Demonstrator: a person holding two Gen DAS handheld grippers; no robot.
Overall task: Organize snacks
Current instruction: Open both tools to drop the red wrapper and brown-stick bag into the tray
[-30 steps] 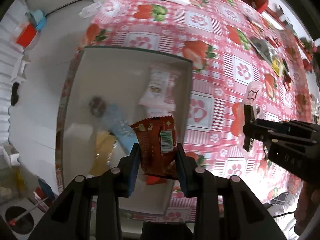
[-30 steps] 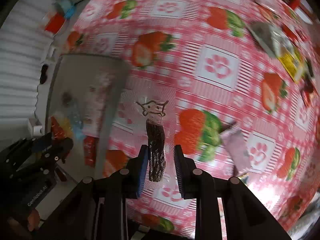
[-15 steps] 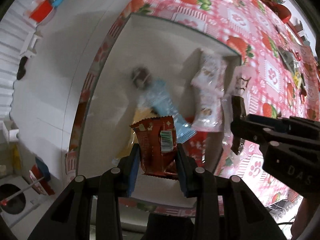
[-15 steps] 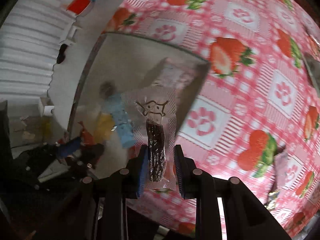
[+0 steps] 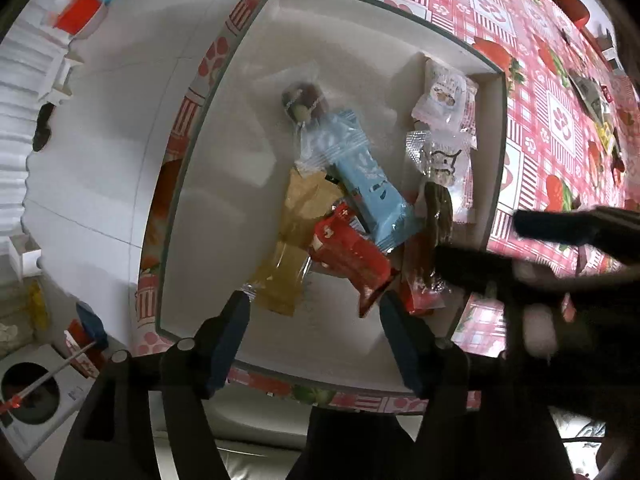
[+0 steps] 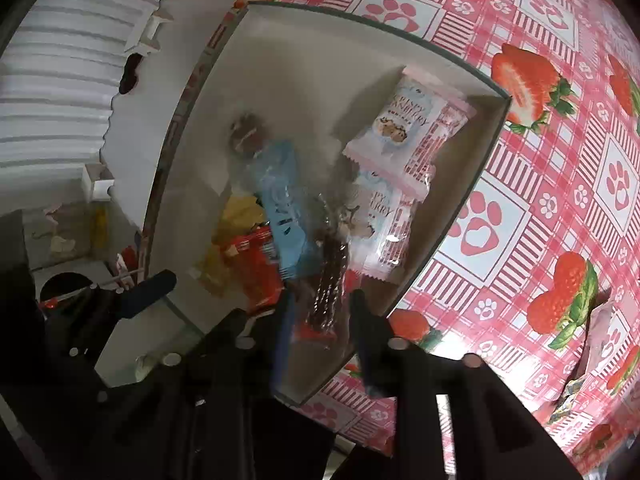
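A white box (image 5: 360, 16) (image 6: 360, 40) lies under both grippers and holds several snacks. My left gripper (image 5: 316, 320) points straight down, its jaws opening. The red packet (image 5: 352, 256) lies loose just beyond its fingertips, on a yellow packet (image 5: 296, 232) and a blue packet (image 5: 360, 176) (image 6: 280, 208). My right gripper (image 6: 322, 320) is opening too. The clear pouch with a dark stick (image 6: 332, 280) (image 5: 436, 208) shows blurred between its fingers, with no pad pressing on it. Pink-white cookie packets (image 5: 444, 96) (image 6: 408, 120) lie at the box's right wall.
The box sits at the edge of a table with a red strawberry-and-paw cloth (image 5: 560, 120) (image 6: 520, 220). More loose snacks lie far right on the cloth (image 5: 592, 96) (image 6: 600, 320). Left of the table is white floor, with a washing machine (image 5: 28, 392) below.
Both grippers moved over the box and sank. Both jaws have opened: the red packet has dropped onto the snacks in the box, and the clear pouch has come free of the right pads.
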